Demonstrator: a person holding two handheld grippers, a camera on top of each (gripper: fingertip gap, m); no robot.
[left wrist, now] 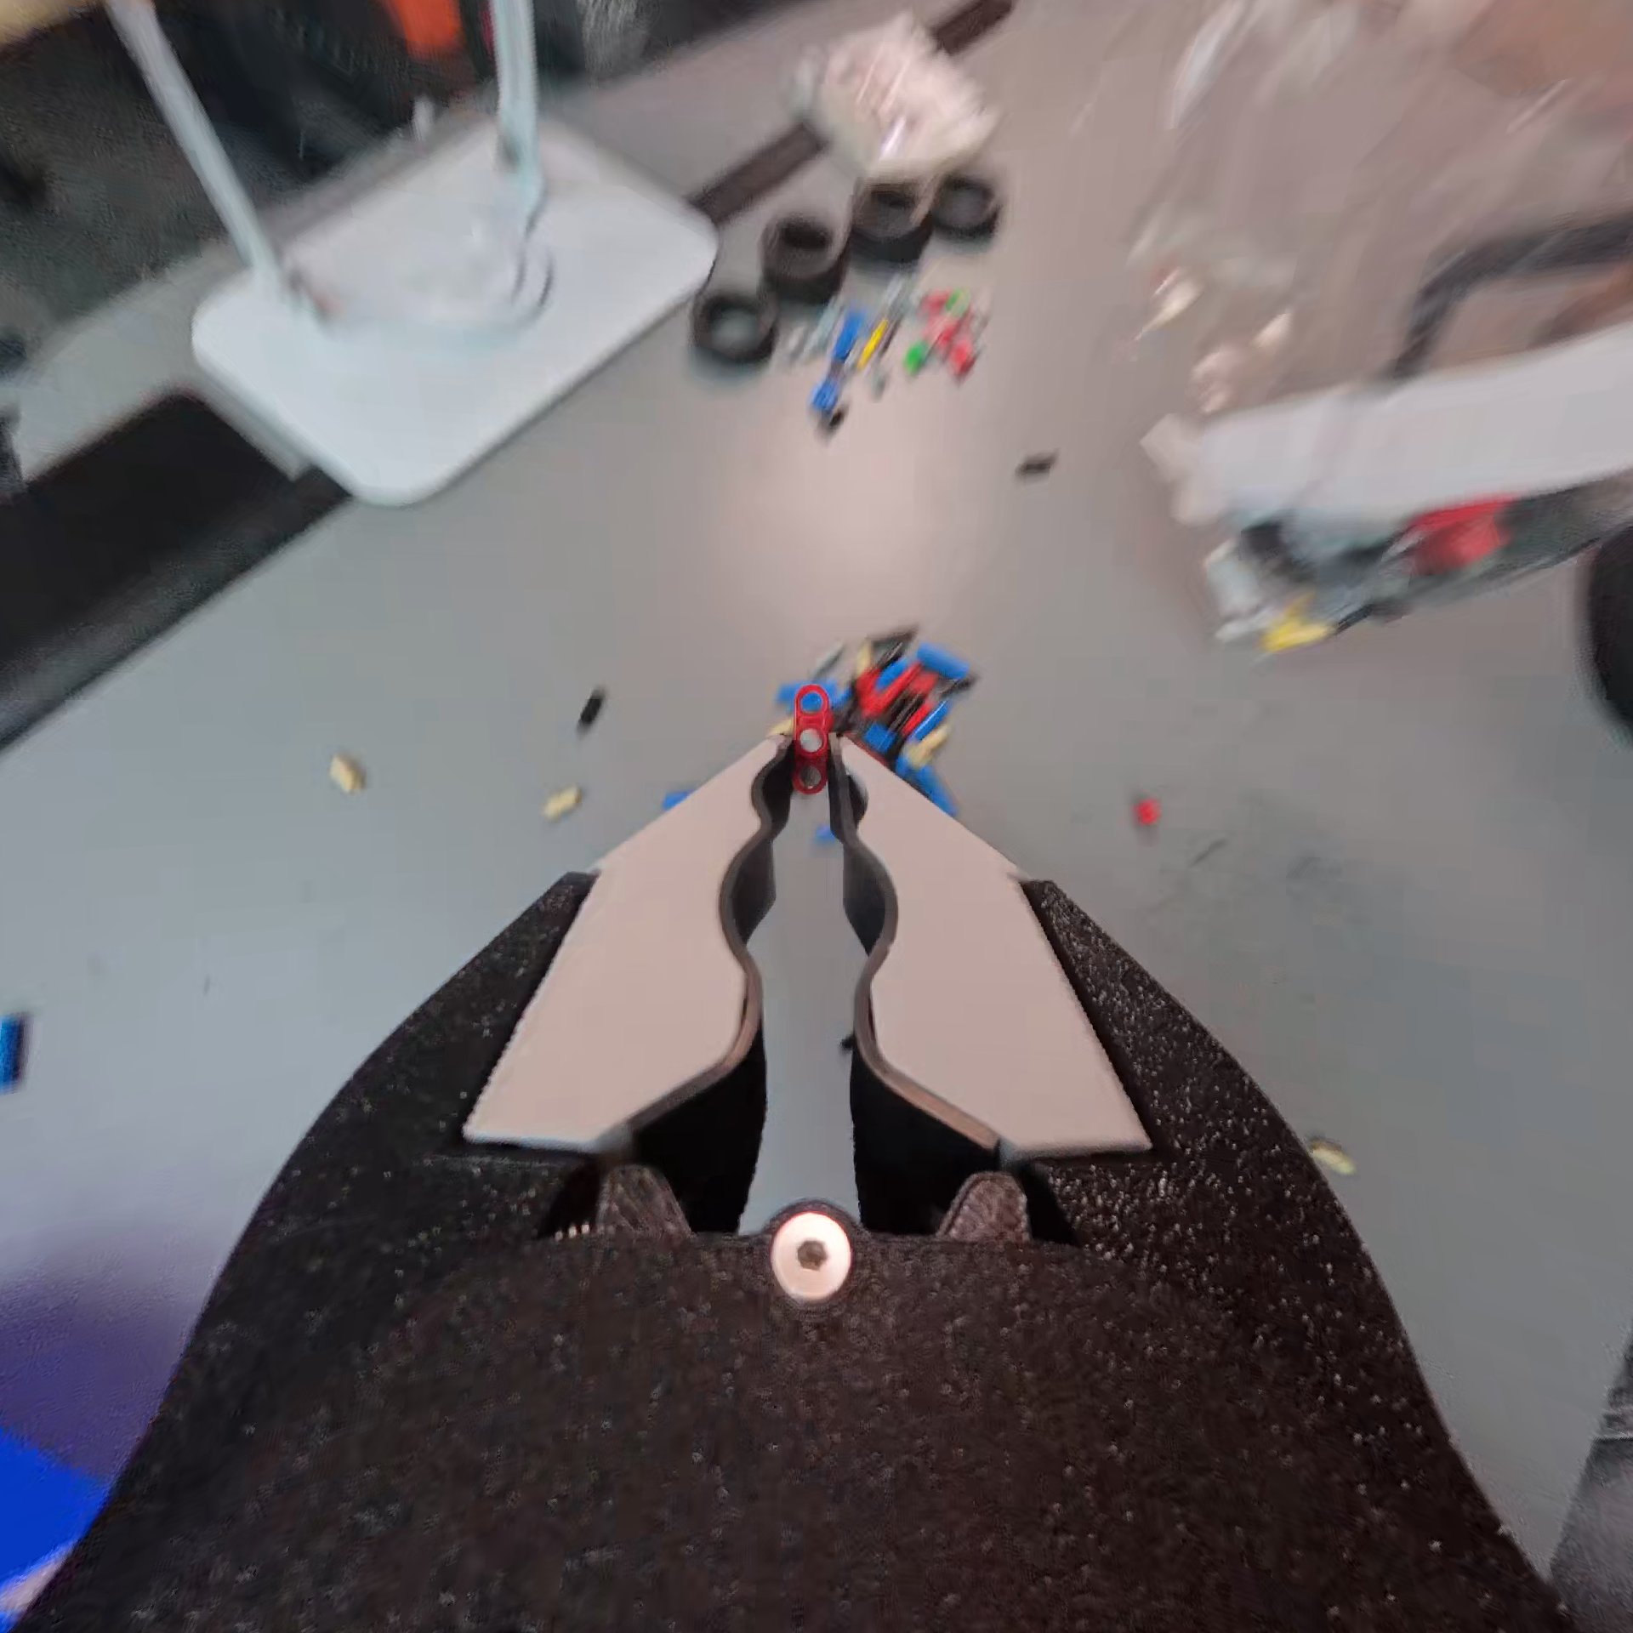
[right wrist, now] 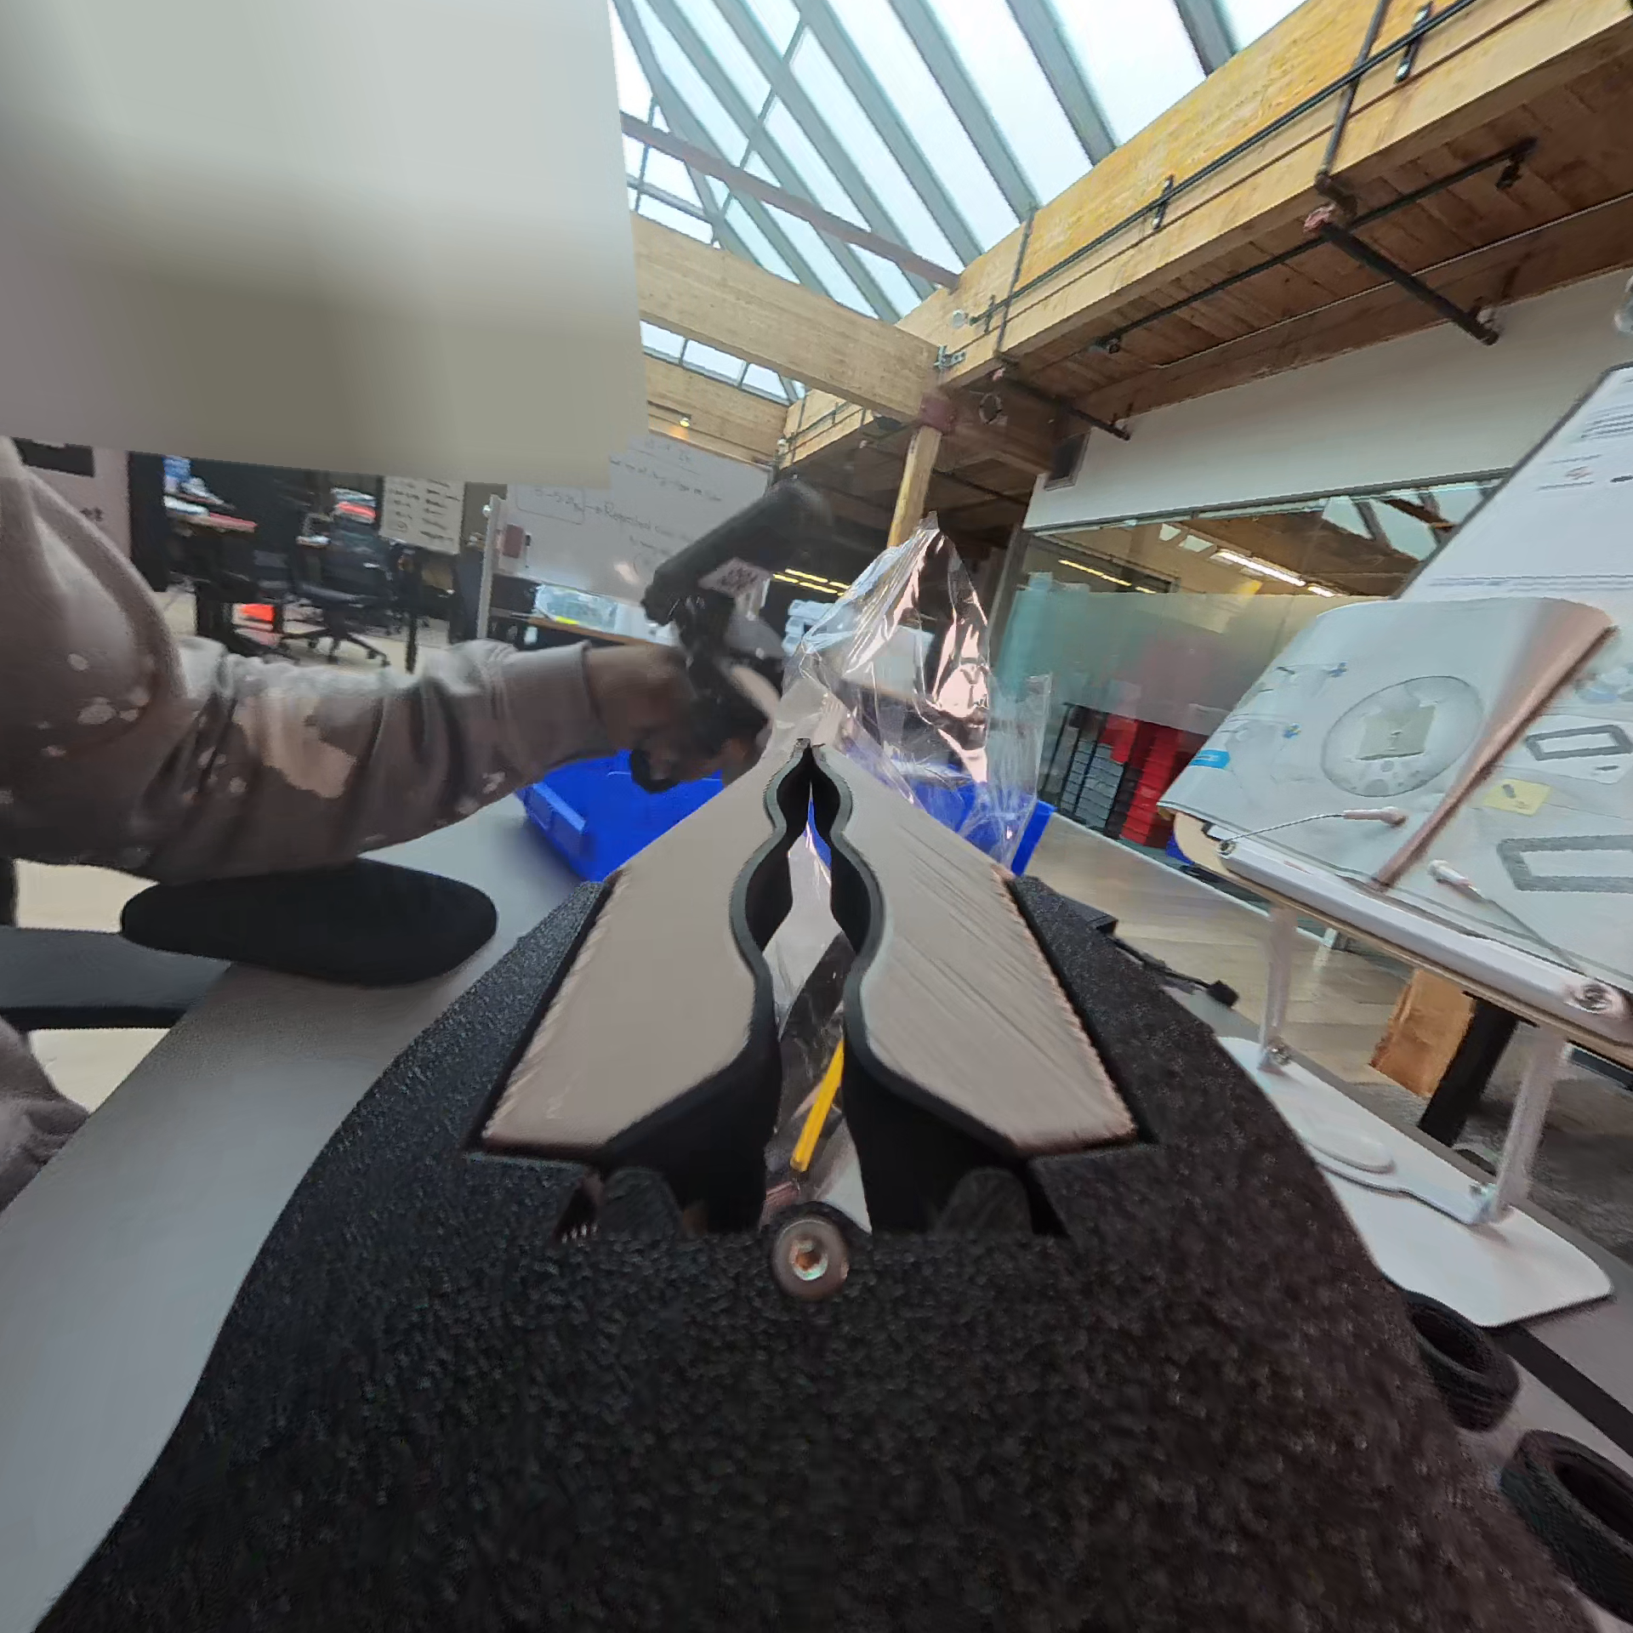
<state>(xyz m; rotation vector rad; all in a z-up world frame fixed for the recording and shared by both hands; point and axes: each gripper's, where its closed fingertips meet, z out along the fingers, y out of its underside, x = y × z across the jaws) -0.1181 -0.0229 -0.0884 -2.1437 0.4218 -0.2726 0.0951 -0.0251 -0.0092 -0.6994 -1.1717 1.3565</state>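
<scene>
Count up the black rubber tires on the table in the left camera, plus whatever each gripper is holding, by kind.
Black tires: 4, in a row by the white stand
Red beam: 1, pinched in the left gripper
Clear plastic bag: 1, pinched in the right gripper
Total: 6

Left tool [left wrist: 810, 751]: black, coarse-grained housing, widening toward six o'clock. Two flat beige-grey fingers [left wrist: 654, 963] with black wavy inner edges. One silver hex-socket screw [left wrist: 810, 1256] at centre base.

Right tool [right wrist: 810, 751]: same black textured housing and beige fingers [right wrist: 959, 981], the one at three o'clock showing fine ridges. Base screw [right wrist: 808, 1254] appears worn.

Sleeve [right wrist: 265, 751], at nine o'clock: grey-beige fabric with pale blotches.
</scene>
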